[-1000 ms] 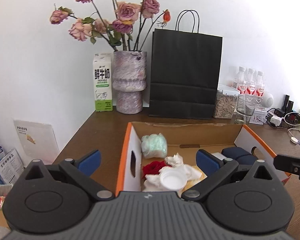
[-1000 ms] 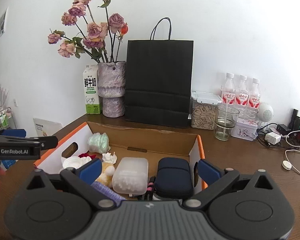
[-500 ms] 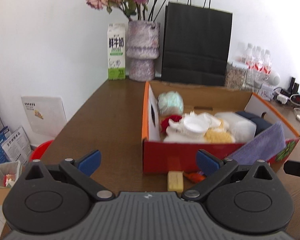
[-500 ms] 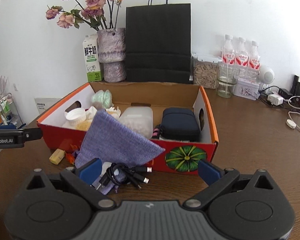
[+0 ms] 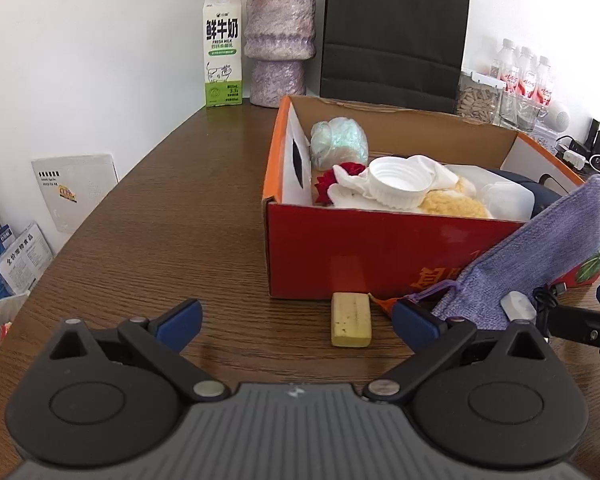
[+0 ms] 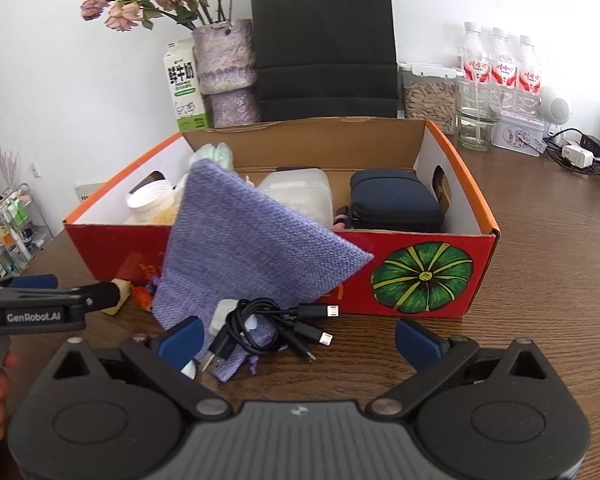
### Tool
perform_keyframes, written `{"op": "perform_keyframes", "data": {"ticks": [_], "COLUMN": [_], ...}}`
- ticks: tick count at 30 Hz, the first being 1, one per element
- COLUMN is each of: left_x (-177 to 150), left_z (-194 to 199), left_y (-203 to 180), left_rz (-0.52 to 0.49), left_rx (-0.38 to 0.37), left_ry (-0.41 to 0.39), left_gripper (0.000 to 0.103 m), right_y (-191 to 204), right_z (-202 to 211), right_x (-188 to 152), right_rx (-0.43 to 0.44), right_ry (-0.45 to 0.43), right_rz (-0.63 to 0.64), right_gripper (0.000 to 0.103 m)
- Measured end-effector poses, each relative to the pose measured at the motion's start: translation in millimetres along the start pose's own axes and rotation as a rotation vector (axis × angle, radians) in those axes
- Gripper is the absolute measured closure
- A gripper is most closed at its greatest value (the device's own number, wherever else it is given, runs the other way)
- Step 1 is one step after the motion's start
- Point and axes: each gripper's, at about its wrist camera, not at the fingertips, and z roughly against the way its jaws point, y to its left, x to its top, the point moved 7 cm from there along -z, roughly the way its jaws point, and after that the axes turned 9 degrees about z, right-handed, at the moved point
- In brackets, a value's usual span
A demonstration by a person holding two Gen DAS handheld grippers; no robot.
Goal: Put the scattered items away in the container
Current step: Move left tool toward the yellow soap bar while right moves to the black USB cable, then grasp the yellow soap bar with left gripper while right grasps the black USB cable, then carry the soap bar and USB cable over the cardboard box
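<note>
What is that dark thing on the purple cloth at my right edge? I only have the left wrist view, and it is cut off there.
Observer: A coiled black cable bundle with several plugs. It lies on the purple cloth, in front of the box.
Operator: Is the right gripper holding any of it?
Observer: No. The right gripper is open and empty, with the bundle just ahead of its left finger.
Operator: What fills the box's right end?
Observer: A dark blue zip pouch, beside a translucent plastic container.
</note>
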Motion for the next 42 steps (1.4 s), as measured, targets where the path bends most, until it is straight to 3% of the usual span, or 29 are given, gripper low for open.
{"op": "perform_keyframes", "data": {"ticks": [10, 14, 15, 17, 20, 22, 23, 25, 32, 42], "left_x": [-7.5, -7.2, -7.0, -6.6, -6.1, -6.3, -6.8, -7.9, -8.2, -7.6], "left_z": [-8.2, -6.9, -6.6, -5.5, -3.6, -1.5, -0.5, 0.5, 1.6, 1.7], "left_y": [-7.4, -6.5, -6.1, -5.5, -6.1, -8.4, -9.6, -12.0, -12.3, -12.1], "left_rz": [-0.026, -0.014, -0.010, -0.006, -0.007, -0.013, -0.014, -0.018, -0.004, -0.005], "left_rx": [-0.035, -0.044, -0.044, -0.050, -0.065, -0.092, -0.112, -0.138, -0.138, -0.135], "left_ry": [-0.016, -0.025, -0.028, -0.033, -0.043, -0.048, -0.046, -0.040, -0.041, -0.040], "left_gripper": [0.000, 0.007, 0.009, 0.015, 0.030, 0.061, 0.067, 0.080, 0.081, 0.080], "right_y": [-3.6, -1.2, 0.1, 3.2, 6.0, 6.5, 6.3, 6.2, 7.8, 9.3], "right_z": [-13.9, -13.8, -13.3, -12.0, -9.6, -6.9, -5.6, -4.3, -0.1, 7.2], "right_x": [-4.8, -5.0, -5.3, -5.2, -4.9, -4.8, -4.9, -5.8, -6.4, -7.8], "right_rx": [0.036, 0.045, 0.048, 0.062, 0.089, 0.091, 0.097, 0.093, 0.101, 0.091], "right_ry": [-0.042, -0.054, -0.056, -0.064, -0.075, -0.085, -0.090, -0.095, -0.113, -0.130], "right_rz": [-0.044, -0.038, -0.032, -0.021, -0.021, -0.023, -0.026, -0.026, -0.021, -0.017], "right_gripper": [0.006, 0.009, 0.011, 0.024, 0.036, 0.042, 0.048, 0.049, 0.062, 0.065]}}
